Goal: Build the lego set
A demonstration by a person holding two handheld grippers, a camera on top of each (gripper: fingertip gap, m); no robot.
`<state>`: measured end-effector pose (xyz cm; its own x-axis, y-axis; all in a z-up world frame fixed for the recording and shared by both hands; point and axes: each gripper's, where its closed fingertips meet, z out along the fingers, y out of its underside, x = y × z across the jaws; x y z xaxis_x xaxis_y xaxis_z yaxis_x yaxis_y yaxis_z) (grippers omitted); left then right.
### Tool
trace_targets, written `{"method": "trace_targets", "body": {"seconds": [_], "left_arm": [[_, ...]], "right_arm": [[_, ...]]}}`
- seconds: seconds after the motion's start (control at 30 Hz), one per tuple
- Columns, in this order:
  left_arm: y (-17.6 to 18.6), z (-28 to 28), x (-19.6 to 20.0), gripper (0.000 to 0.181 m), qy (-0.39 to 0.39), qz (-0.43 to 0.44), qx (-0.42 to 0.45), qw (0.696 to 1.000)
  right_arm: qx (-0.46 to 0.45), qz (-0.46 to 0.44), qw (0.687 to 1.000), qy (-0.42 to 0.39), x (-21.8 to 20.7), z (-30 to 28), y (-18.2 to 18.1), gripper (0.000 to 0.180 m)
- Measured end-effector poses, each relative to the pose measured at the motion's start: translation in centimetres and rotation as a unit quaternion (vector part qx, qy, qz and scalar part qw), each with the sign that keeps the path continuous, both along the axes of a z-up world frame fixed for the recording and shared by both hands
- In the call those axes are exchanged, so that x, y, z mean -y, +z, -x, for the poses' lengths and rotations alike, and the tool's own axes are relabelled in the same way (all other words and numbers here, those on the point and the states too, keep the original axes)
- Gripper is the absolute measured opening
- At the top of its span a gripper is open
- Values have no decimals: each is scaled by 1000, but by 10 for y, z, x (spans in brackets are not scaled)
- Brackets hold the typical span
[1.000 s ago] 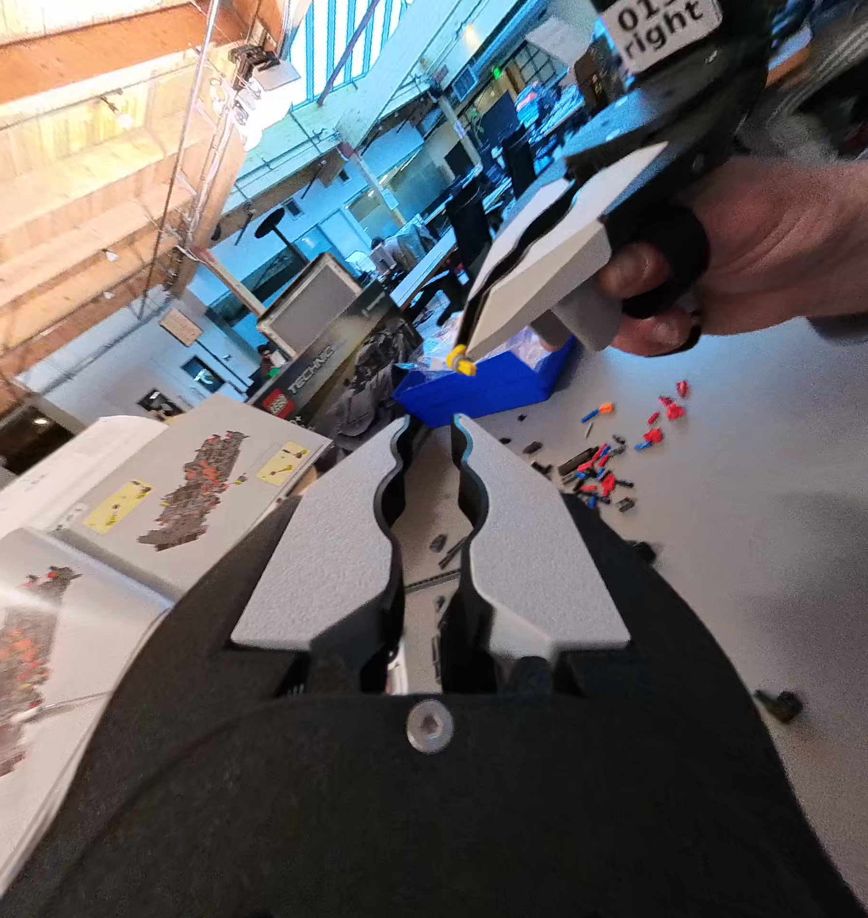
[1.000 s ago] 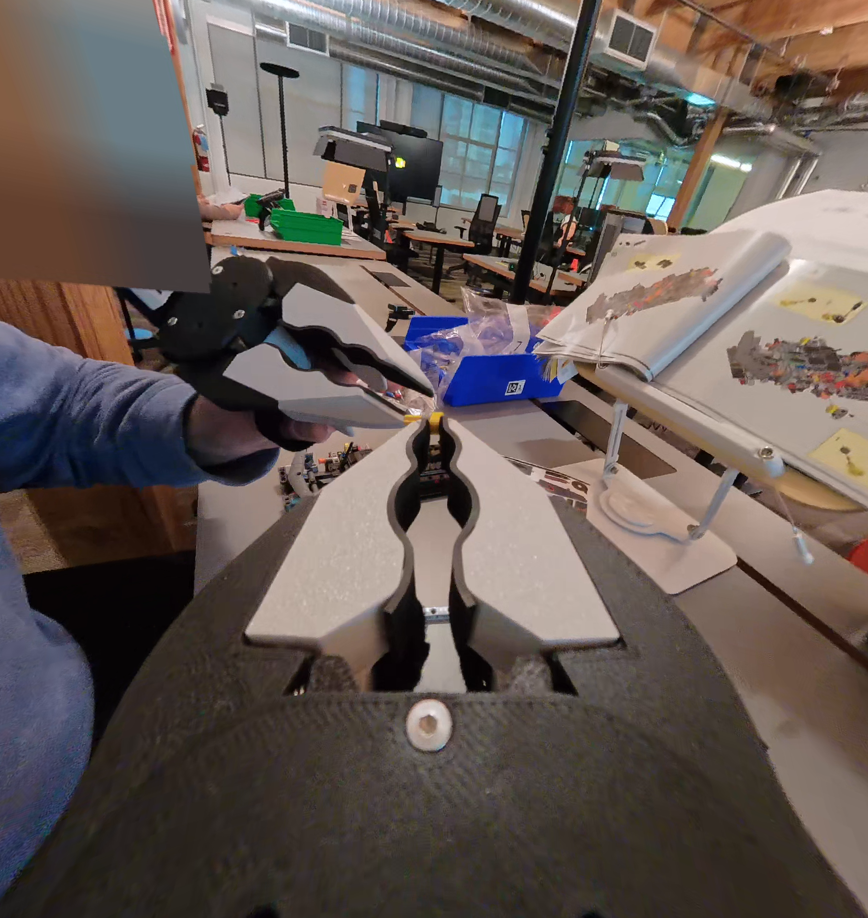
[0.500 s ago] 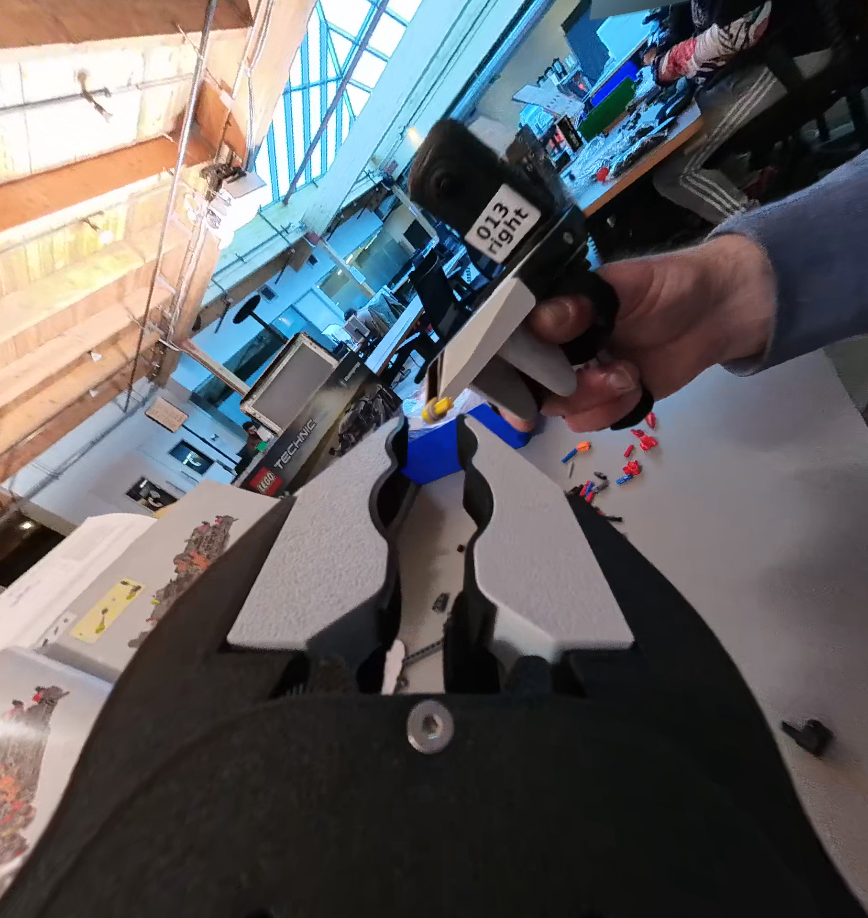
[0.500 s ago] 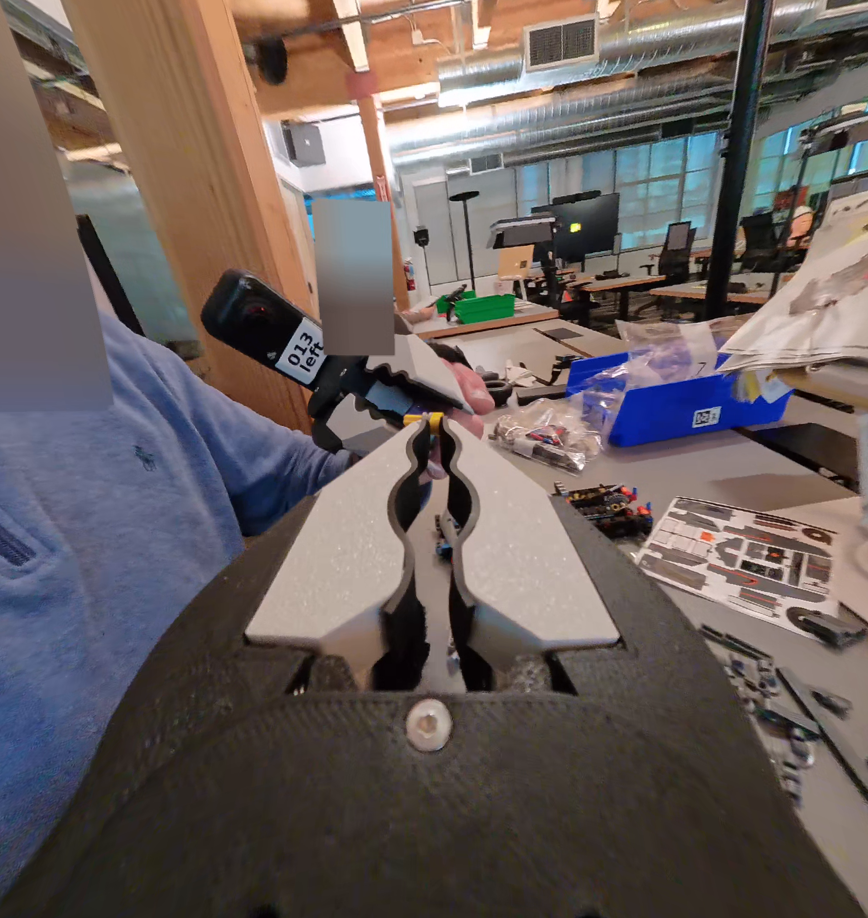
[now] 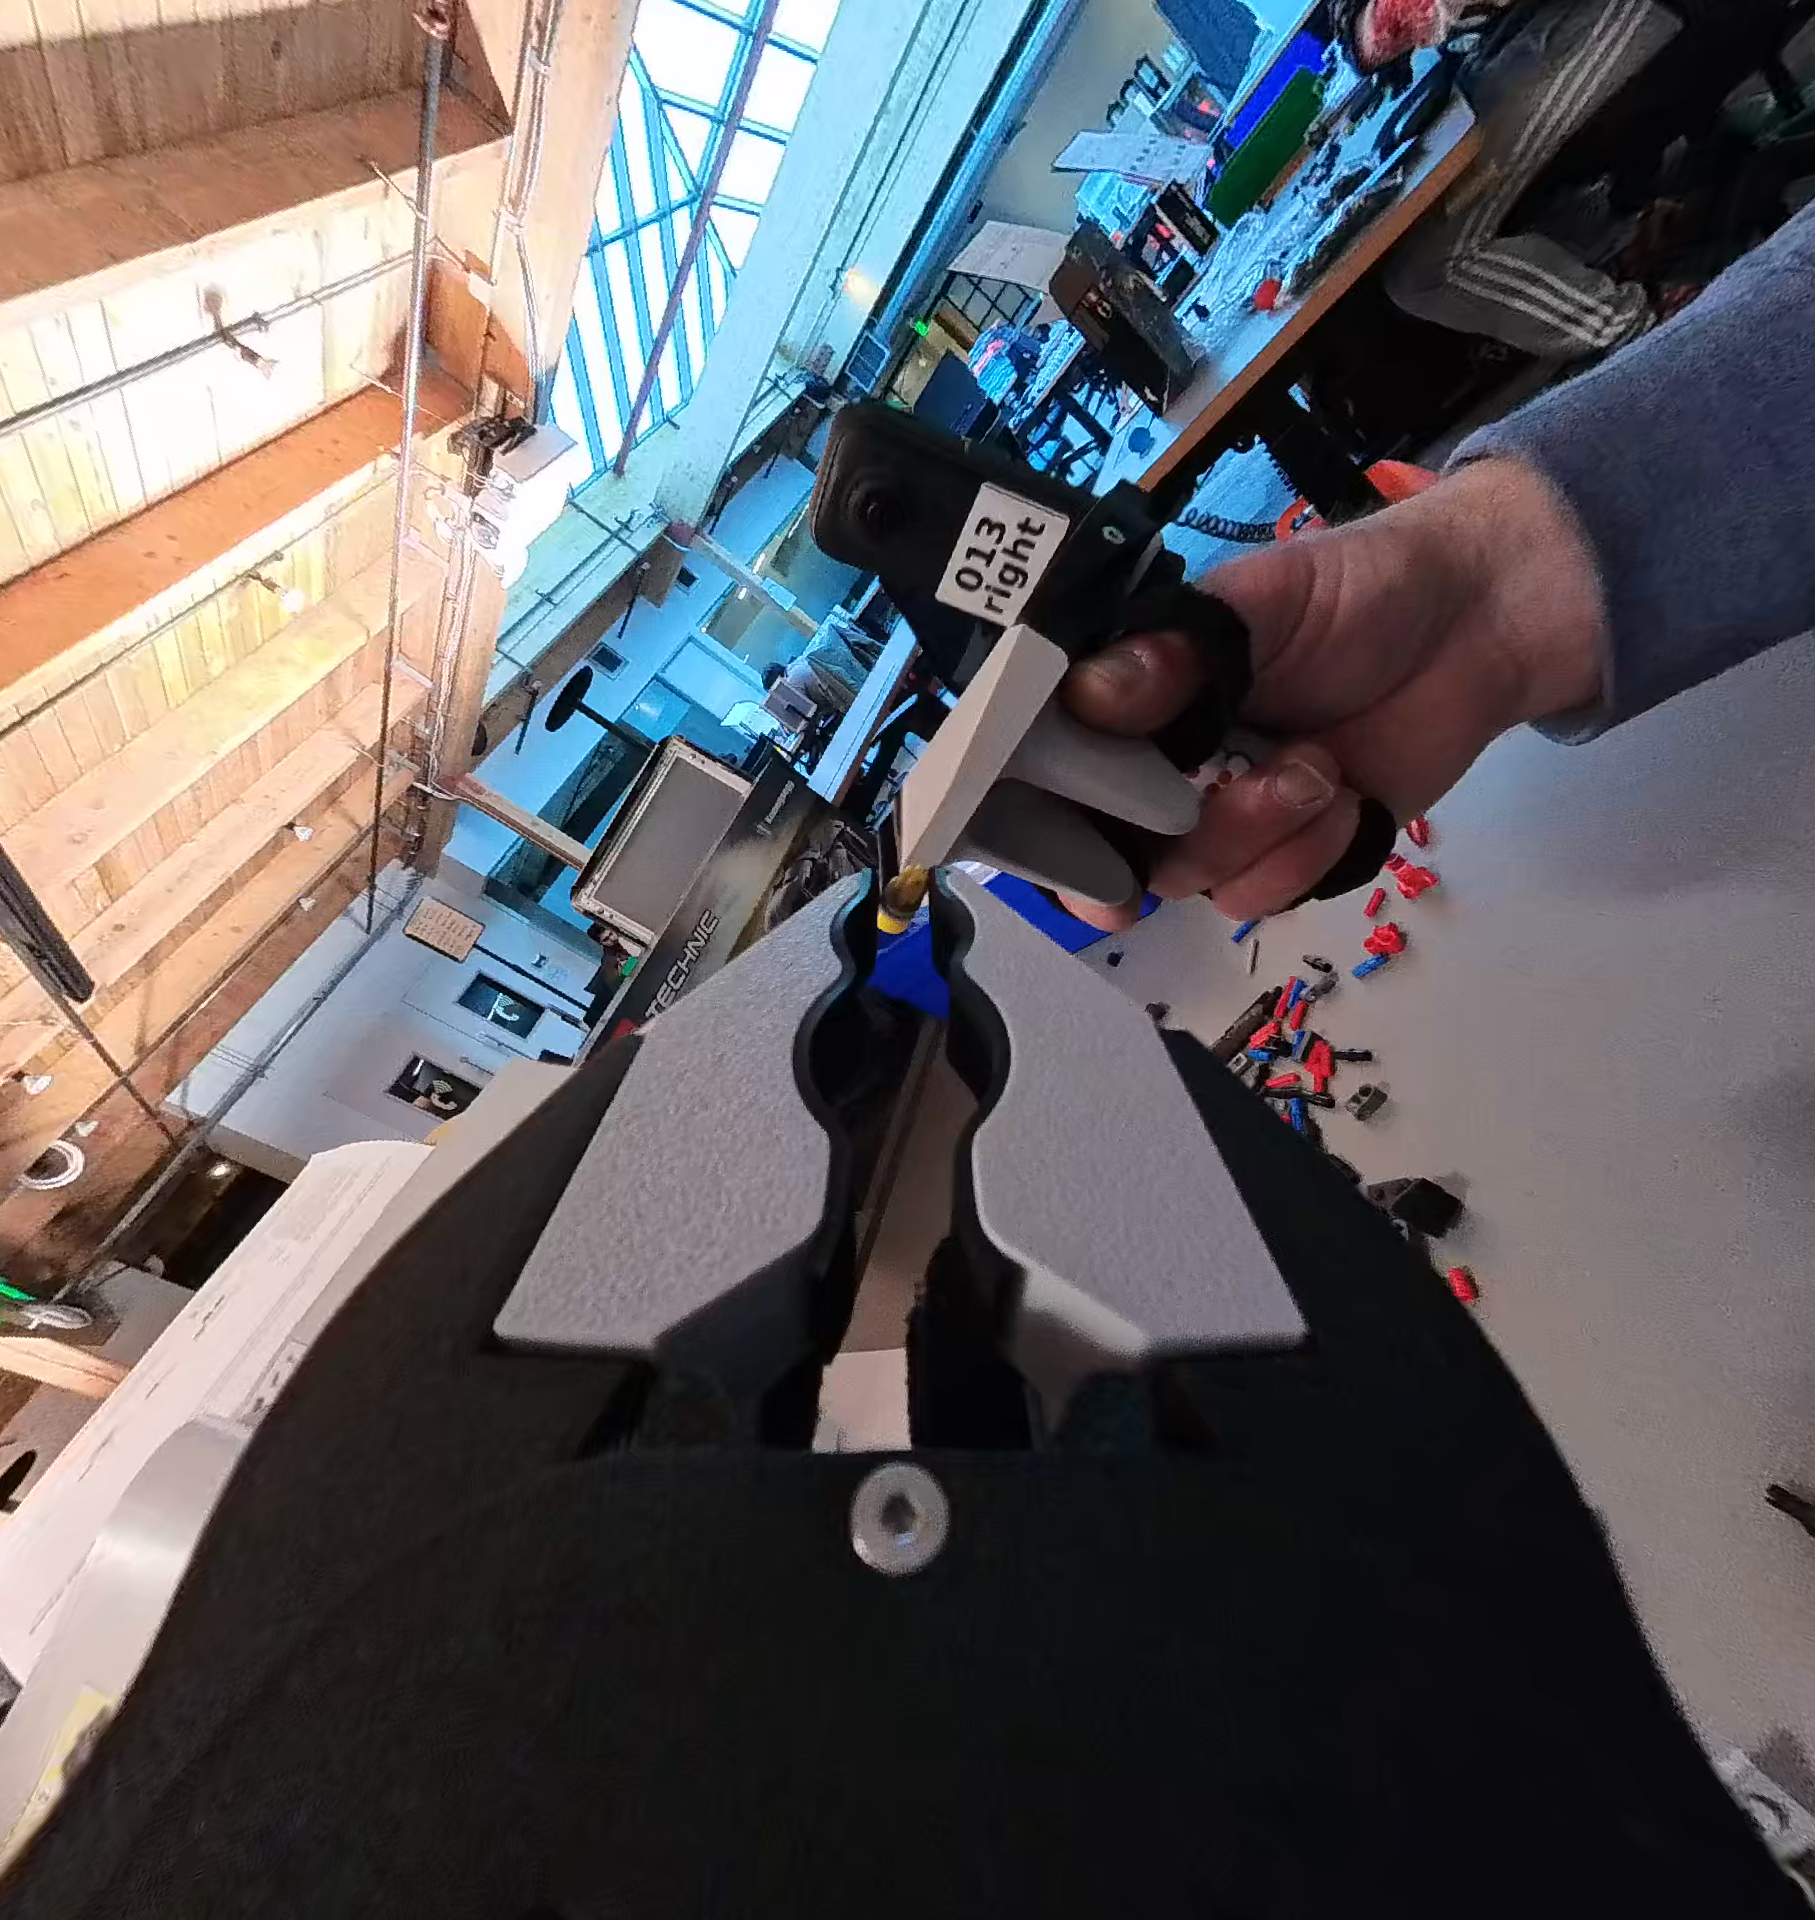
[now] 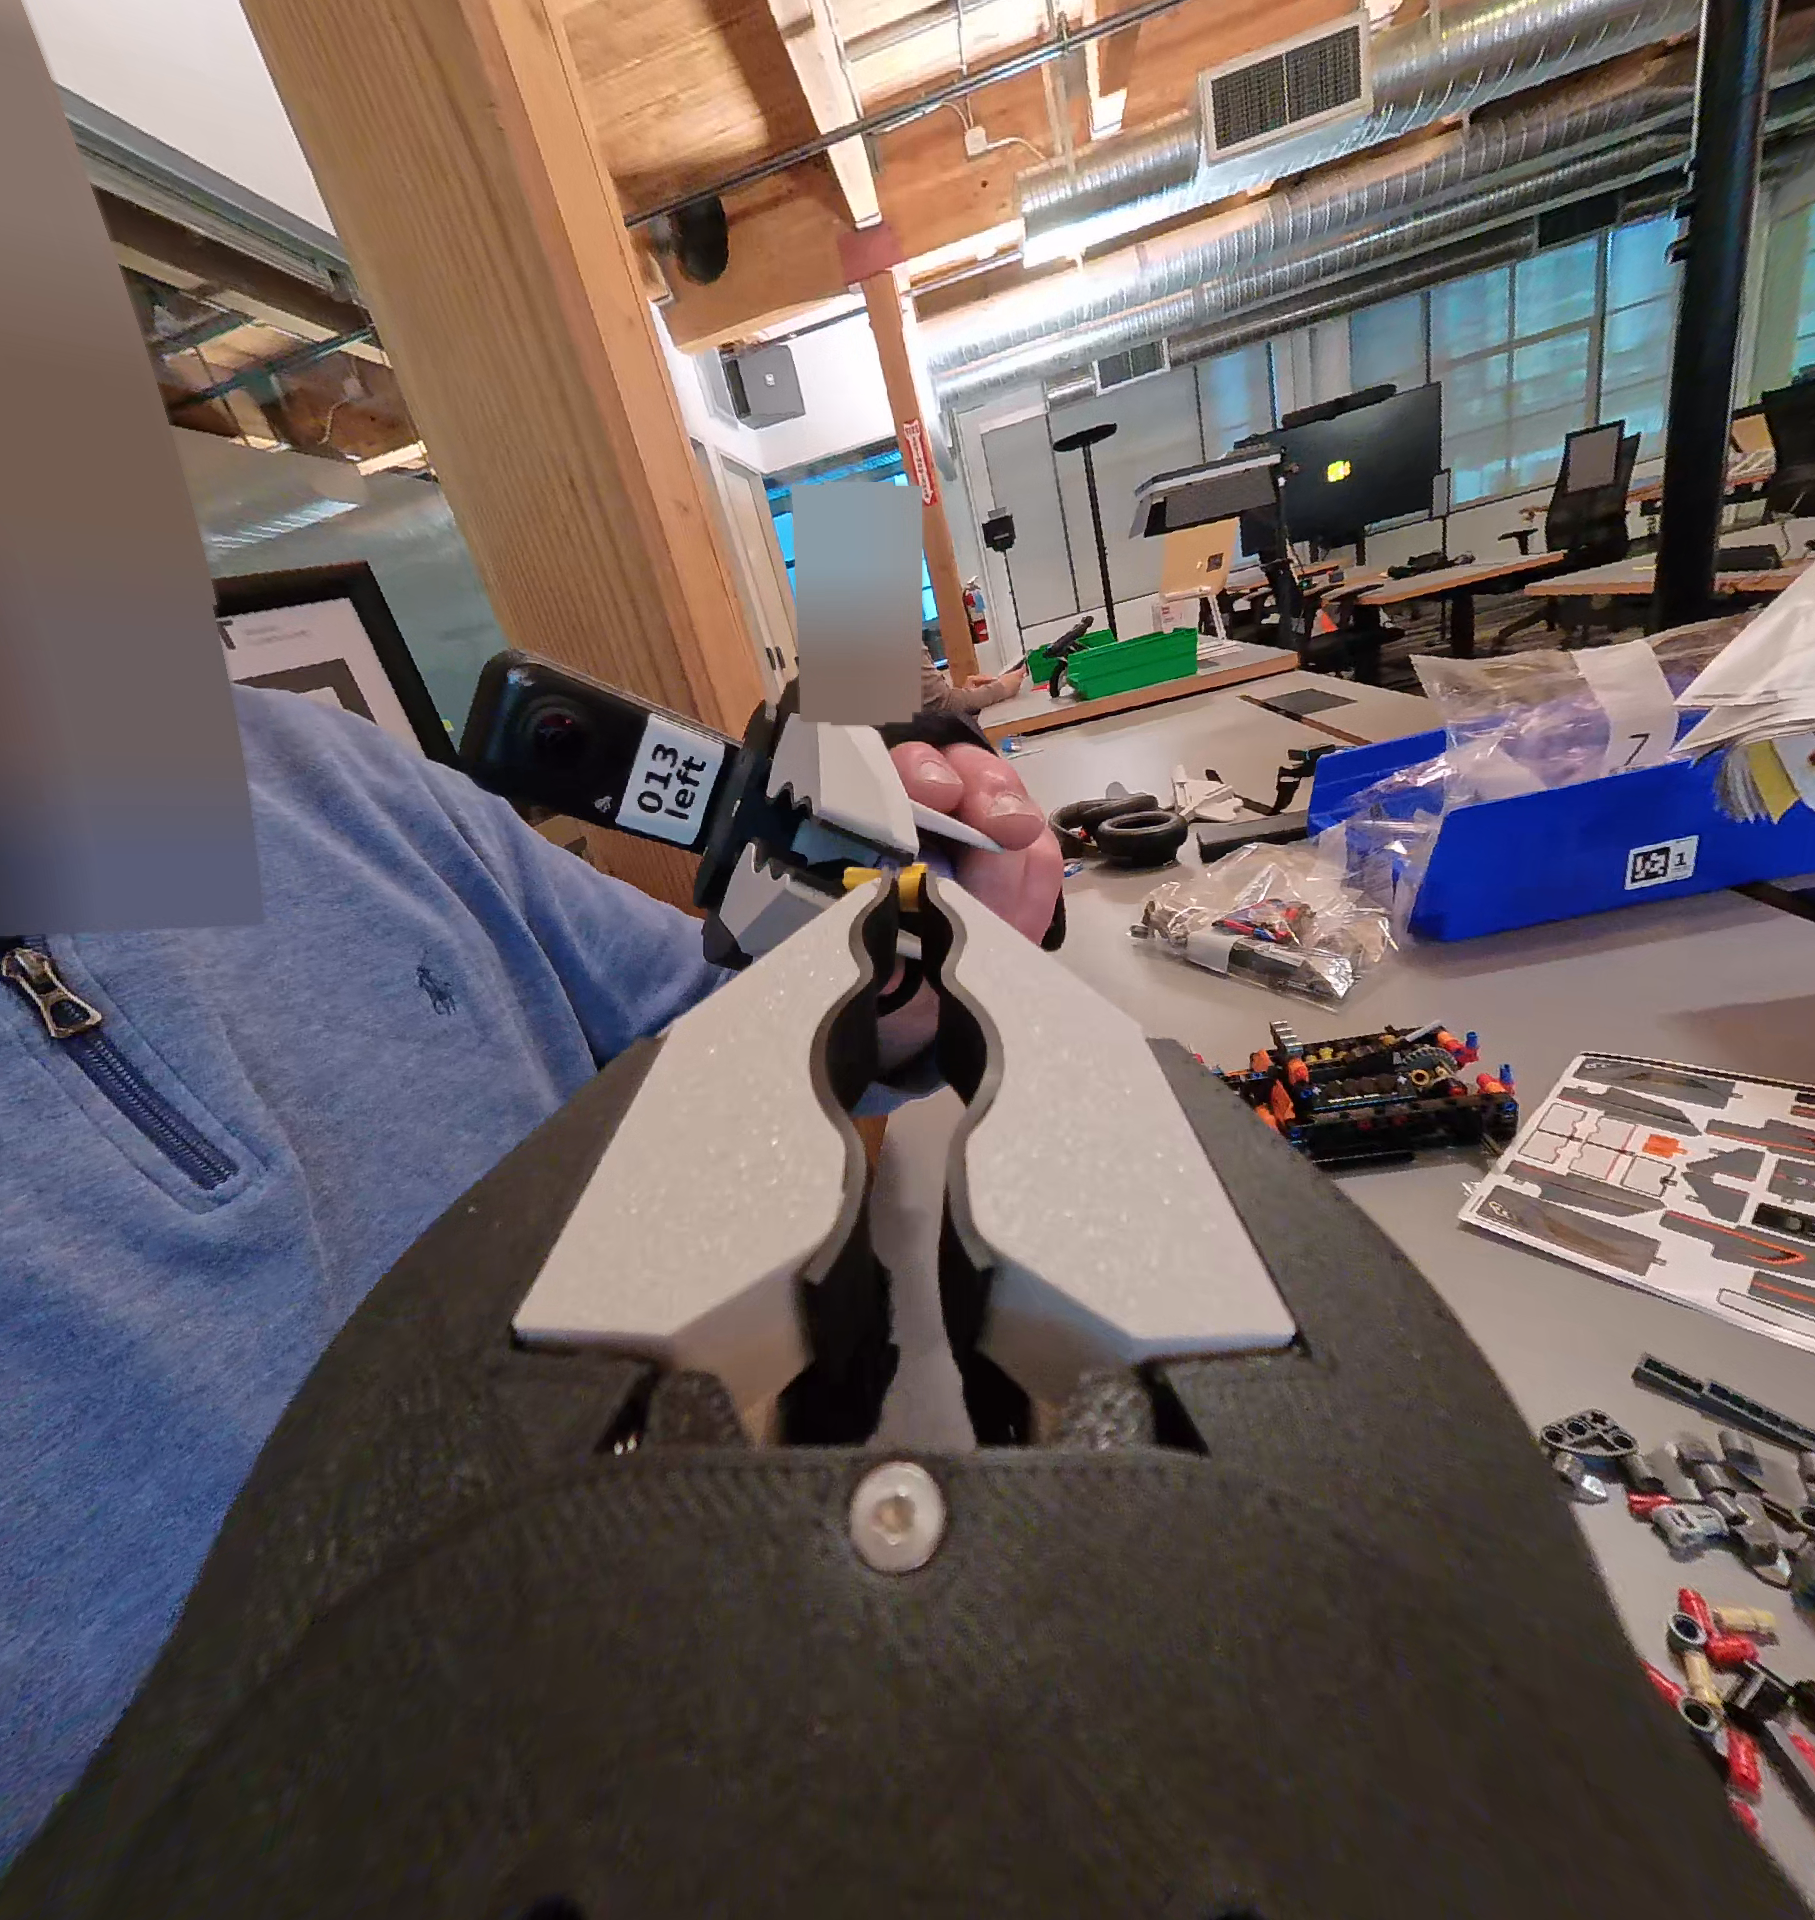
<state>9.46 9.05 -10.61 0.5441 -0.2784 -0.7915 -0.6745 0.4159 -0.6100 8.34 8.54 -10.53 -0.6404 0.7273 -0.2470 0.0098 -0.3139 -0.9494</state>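
Observation:
My right gripper (image 6: 898,883) is shut on a small yellow Lego pin (image 6: 910,883) held crosswise at its tips. In the left wrist view a hand holds this gripper (image 5: 996,769) up in the air, with the yellow pin (image 5: 901,902) pointing down between my left gripper's tips. My left gripper (image 5: 903,896) has a narrow gap between its fingers, and the pin's end sits in that gap. It holds nothing else. In the right wrist view the left gripper (image 6: 841,821) faces mine, tip to tip, above the grey table (image 6: 1505,997).
On the table lie a partly built black and orange Lego frame (image 6: 1370,1091), a sticker sheet (image 6: 1692,1195), a bag of parts (image 6: 1267,935), a blue bin (image 6: 1568,831) and loose pieces (image 6: 1734,1507) (image 5: 1308,1049). The instruction booklet (image 5: 259,1351) stands at the left. The grippers are tip to tip, or close to it.
Both grippers rose and came together. My left fingers narrowed, and the yellow pin now sits between their tips instead of above them. The right gripper keeps its hold.

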Motion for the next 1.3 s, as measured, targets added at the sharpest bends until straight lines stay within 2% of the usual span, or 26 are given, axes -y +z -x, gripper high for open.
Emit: {"method": "trace_targets", "body": {"seconds": [0.33, 0.53, 0.7, 0.8, 0.97, 1.07, 1.17, 1.23, 1.3], "left_arm": [[0, 2, -3, 7, 2, 3, -1, 1000], [2, 10, -6, 18, 4, 11, 19, 1000], [-6, 7, -8, 15, 8, 8, -45, 999], [-13, 8, -11, 4, 23, 11, -85, 996], [-16, 9, -12, 3, 25, 23, -89, 995], [-11, 9, -12, 3, 21, 35, -43, 998], [3, 12, -13, 2, -14, 77, 82, 994], [11, 13, -13, 3, -61, 130, 193, 971], [19, 16, -15, 3, -123, 197, 322, 918]], "right_arm": [[1, 4, 1000, -2, -3, 2, 1, 0], [24, -11, 999, -34, -10, 6, -2, 0], [65, -11, 997, -37, -14, 9, -11, 0], [80, -13, 996, -35, -14, 9, -14, 0], [105, -29, 993, -52, -14, 10, -17, 1], [92, -44, 992, -72, -16, 10, -12, 2], [58, -74, 989, -117, -22, 9, -2, 8], [31, -106, 981, -161, -29, 6, 6, 14], [10, -198, 951, -239, -38, 5, 10, 23]]}}
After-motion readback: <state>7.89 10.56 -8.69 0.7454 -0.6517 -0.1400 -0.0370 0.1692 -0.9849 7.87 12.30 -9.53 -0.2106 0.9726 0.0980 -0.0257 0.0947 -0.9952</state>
